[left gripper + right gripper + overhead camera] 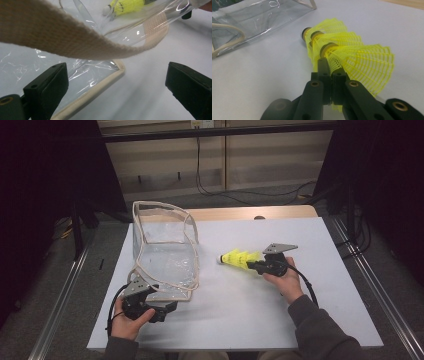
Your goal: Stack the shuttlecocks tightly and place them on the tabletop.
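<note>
Pinched between the closed jaws of the right gripper (331,82) at lower centre of its view, a nested stack of yellow shuttlecocks (239,258) is held by the skirt edge, long axis running up-left, corks leading toward the clear bag (165,252) left of centre. The left gripper (167,309), jaws wide with nothing between them, is seen at the bag's near bottom edge, under its webbing strap (75,37).

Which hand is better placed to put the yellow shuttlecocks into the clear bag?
Right: its tongs are already shut on the nested shuttlecocks, beside the clear bag. The left tongs stand open at the bag's edge.
</note>
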`<state>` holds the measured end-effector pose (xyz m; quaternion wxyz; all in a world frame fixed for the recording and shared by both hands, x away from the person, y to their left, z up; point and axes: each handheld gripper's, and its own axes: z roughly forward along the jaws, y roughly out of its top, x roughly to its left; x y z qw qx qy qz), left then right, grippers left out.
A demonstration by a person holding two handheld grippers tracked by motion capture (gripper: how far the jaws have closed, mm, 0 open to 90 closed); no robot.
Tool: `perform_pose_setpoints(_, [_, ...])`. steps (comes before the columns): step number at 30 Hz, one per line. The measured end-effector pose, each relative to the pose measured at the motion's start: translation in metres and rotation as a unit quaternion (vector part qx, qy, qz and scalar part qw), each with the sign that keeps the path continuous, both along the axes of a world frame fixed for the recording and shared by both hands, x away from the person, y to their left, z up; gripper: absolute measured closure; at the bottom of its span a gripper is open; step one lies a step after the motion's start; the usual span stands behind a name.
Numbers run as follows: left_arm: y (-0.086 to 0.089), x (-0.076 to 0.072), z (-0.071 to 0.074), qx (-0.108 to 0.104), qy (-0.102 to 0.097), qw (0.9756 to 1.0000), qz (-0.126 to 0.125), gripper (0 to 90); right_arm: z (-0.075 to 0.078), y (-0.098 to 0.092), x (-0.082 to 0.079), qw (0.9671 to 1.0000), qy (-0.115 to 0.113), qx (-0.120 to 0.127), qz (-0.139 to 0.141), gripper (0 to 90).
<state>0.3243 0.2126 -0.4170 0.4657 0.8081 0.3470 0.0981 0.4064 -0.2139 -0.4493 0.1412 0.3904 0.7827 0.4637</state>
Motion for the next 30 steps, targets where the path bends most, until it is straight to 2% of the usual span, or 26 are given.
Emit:
perform_pose_setpoints(7, [-0.0001, 0.0000, 0.0000, 0.000, 0.000, 1.0000, 0.000, 4.8, -0.0005, 0.0025, 0.0003, 1.0000, 0.002, 0.005, -0.003, 88.6])
perform_pose_setpoints(21, [-0.0001, -0.0003, 0.0003, 0.001, -0.001, 1.0000, 0.000, 4.8, -0.0029, 0.0077, 0.0010, 1.0000, 0.004, -0.003, -0.004, 87.6])
perform_pose_setpoints(30, [0.0005, 0.0000, 0.0008, 0.001, -0.003, 1.0000, 0.001, 4.8, -0.0051, 0.0088, 0.0007, 0.9999, 0.011, -0.013, 0.003, 83.7])
